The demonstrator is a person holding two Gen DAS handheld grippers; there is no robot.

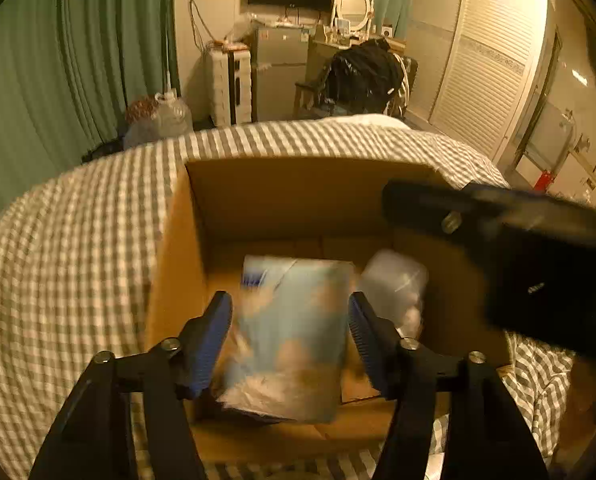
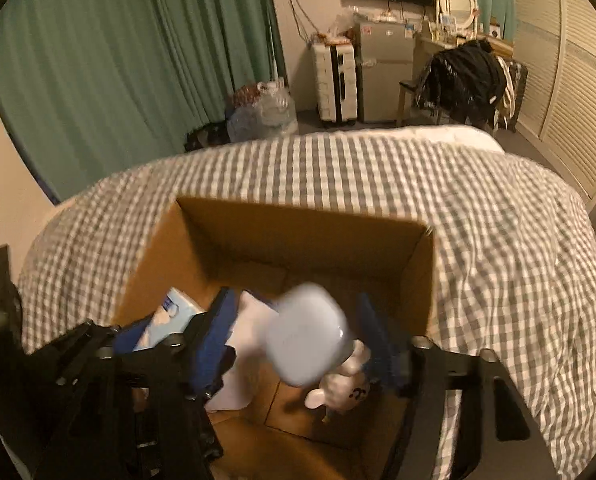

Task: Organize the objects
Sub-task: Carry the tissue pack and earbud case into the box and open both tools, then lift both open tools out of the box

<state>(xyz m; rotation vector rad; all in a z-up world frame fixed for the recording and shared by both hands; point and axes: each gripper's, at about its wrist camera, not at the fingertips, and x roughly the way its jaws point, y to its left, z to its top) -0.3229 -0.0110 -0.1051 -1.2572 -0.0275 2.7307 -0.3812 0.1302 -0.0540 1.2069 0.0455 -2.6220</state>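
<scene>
An open cardboard box [image 1: 282, 192] sits on a checked bedspread; it also shows in the right wrist view [image 2: 298, 232]. My left gripper [image 1: 290, 332] is open above the box, and a blurred light-blue plastic pack [image 1: 294, 336] lies between its fingers without touching them. My right gripper [image 2: 298, 336] is open over the box; a blurred pale-blue rounded object [image 2: 310, 336] with a white piece under it [image 2: 338, 384] sits between the fingers, apart from them. The blue pack [image 2: 170, 316] shows at the box's left. The right gripper's body [image 1: 530, 256] crosses the left wrist view.
The grey-and-white checked bedspread [image 2: 478, 220] surrounds the box. Green curtains [image 2: 118, 60] hang behind. Beyond the bed stand a white suitcase [image 2: 336, 80], a small fridge [image 2: 386, 72], a chair with black clothes [image 2: 466, 76] and louvred wardrobe doors [image 2: 570, 80].
</scene>
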